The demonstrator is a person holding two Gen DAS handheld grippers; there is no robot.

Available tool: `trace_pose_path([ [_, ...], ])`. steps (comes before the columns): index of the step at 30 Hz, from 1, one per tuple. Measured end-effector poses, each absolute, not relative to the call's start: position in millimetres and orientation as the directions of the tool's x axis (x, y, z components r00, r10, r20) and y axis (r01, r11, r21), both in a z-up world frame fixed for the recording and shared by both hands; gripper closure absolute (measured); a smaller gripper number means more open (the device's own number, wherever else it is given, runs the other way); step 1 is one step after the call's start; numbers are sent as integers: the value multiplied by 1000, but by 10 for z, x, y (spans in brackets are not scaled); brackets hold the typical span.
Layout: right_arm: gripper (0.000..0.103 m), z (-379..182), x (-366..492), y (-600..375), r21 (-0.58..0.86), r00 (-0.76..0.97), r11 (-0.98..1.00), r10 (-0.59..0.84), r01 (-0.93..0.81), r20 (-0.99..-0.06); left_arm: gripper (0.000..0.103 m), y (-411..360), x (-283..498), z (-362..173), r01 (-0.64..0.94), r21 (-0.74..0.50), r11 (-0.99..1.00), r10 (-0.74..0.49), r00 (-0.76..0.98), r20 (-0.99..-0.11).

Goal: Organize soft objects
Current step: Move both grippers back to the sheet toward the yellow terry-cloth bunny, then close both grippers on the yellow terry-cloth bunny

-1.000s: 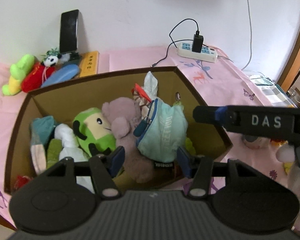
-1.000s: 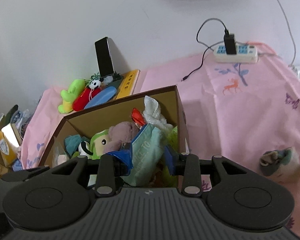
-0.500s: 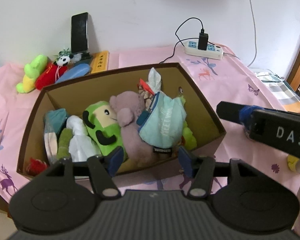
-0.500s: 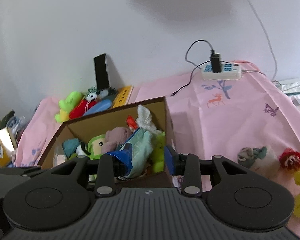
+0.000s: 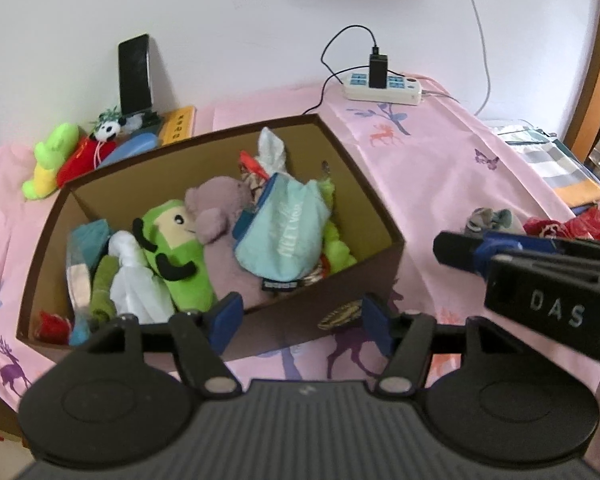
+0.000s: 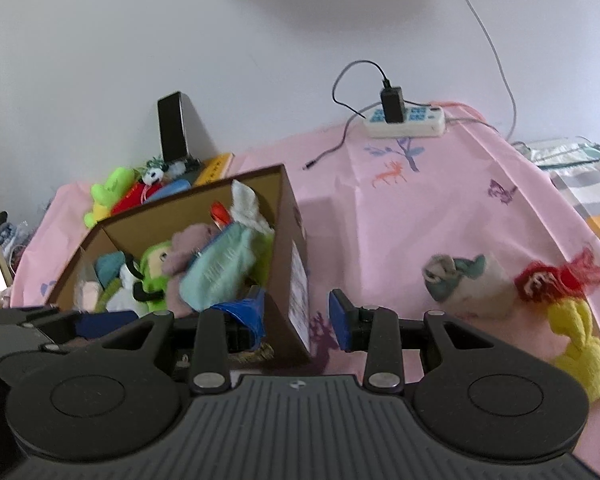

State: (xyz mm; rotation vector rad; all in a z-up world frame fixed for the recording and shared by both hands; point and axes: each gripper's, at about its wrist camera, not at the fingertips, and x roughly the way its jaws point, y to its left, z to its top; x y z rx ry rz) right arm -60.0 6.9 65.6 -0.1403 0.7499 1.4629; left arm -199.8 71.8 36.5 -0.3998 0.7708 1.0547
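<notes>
Both tools, left (image 5: 302, 322) and right (image 6: 296, 314), hang empty with jaws apart beside the box (image 5: 380, 236), already stuffed with toys; a sock bundle (image 6: 466, 284) and doll (image 6: 560, 280) await collection on the pink worktop (image 6: 440, 208).

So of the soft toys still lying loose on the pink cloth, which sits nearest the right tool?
The grey and teal sock bundle, just ahead of the open right tool. The red-and-yellow knitted doll lies further right, and the green plush sits behind the box.
</notes>
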Motion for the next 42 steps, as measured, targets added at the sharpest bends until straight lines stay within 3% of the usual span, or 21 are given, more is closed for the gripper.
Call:
trace_pose_path([
  [23, 84, 188, 4, -383, 378, 15, 349, 751, -858, -661, 38, 511, -1219, -51, -699, -49, 713, 340, 406, -848],
  [42, 84, 113, 1046, -660, 422, 76, 487, 718, -765, -692, 38, 278, -263, -205, -426, -190, 885, 119, 600, -791],
])
